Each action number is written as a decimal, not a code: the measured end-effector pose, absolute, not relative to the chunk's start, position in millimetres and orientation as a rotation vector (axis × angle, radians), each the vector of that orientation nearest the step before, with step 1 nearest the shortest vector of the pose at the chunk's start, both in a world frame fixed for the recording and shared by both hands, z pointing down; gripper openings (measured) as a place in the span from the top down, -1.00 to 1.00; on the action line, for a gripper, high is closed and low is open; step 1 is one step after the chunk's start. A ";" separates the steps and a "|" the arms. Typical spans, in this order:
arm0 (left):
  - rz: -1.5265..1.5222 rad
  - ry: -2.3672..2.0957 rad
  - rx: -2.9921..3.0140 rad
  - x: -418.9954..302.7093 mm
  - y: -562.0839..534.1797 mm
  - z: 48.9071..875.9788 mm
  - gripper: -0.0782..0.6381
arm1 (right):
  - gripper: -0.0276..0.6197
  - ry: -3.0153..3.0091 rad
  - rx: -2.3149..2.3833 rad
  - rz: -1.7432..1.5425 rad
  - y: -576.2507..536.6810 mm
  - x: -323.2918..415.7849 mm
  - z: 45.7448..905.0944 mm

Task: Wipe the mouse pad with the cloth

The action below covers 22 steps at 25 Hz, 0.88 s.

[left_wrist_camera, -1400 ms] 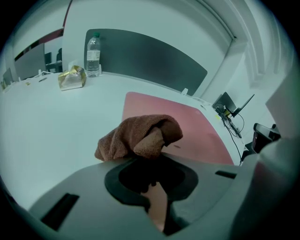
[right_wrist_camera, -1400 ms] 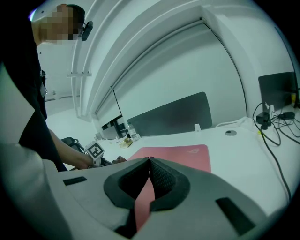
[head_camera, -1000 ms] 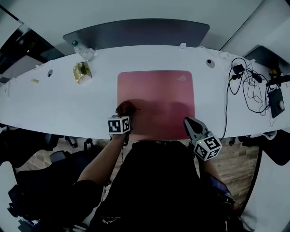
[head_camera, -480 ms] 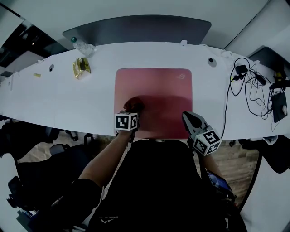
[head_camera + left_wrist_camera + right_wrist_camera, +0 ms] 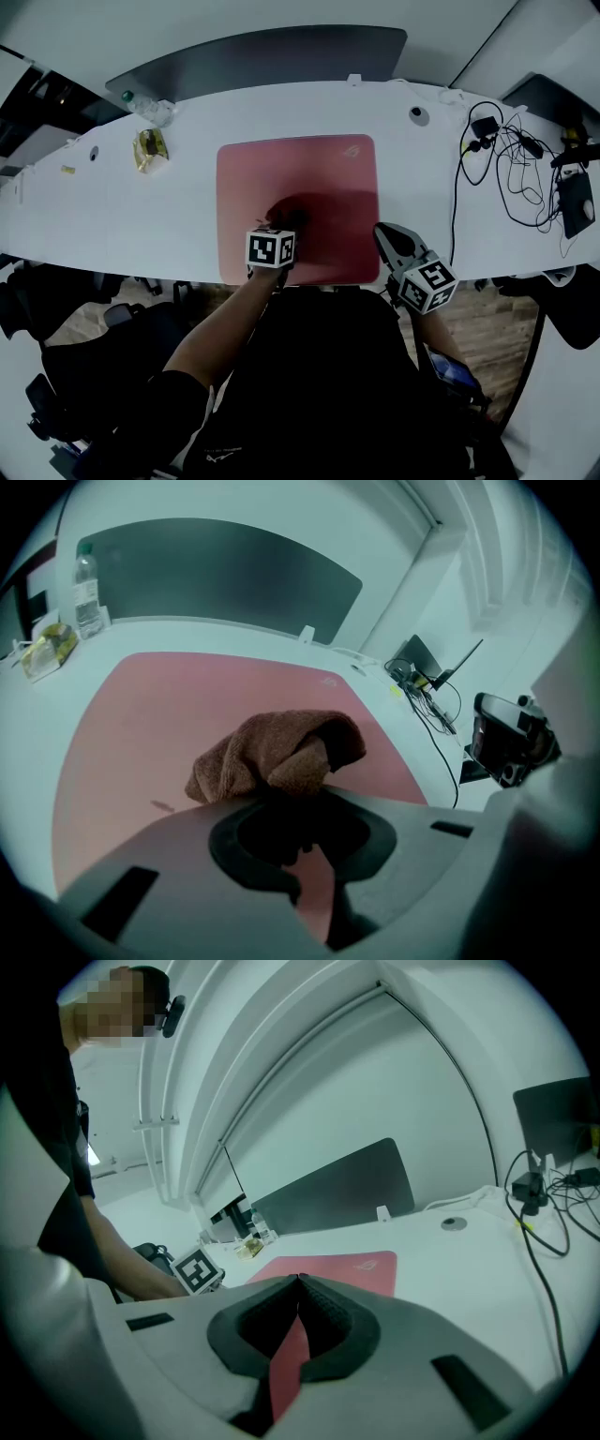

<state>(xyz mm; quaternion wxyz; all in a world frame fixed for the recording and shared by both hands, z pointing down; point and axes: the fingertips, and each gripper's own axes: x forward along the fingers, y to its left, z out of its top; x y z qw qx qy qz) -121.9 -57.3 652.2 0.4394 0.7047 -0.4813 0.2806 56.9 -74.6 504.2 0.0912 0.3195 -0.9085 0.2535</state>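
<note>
The pink mouse pad lies flat on the white desk. A brown cloth is bunched on the pad's near half, left of its middle. My left gripper is shut on the cloth; in the left gripper view the cloth bulges out past the jaws of the left gripper over the pad. My right gripper hovers at the pad's near right corner, shut, with nothing in it. In the right gripper view the right gripper points across the pad.
A water bottle and a yellow packet sit at the desk's far left. Tangled black cables and a dark device lie at the right. A dark partition panel runs behind the desk.
My left gripper has slid the cloth rightward along the pad's near half. The right gripper has stayed at the pad's near right corner.
</note>
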 end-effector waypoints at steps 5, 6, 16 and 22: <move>0.711 -1.134 1.797 -88.8 -61.7 654.3 0.62 | 0.83 -2.687 0.991 0.770 -77.7 74.2 506.8; 0.716 -1.120 1.809 -84.2 -63.0 655.0 0.62 | 0.83 -2.684 1.000 0.770 -78.8 76.0 507.5; 0.767 -1.042 1.871 -46.5 -72.5 653.6 0.62 | 0.83 -2.676 1.025 0.792 -86.7 92.9 512.1; 0.804 -1.000 1.903 -23.2 -76.5 652.4 0.62 | 0.83 -2.680 1.037 0.815 -88.2 104.1 513.8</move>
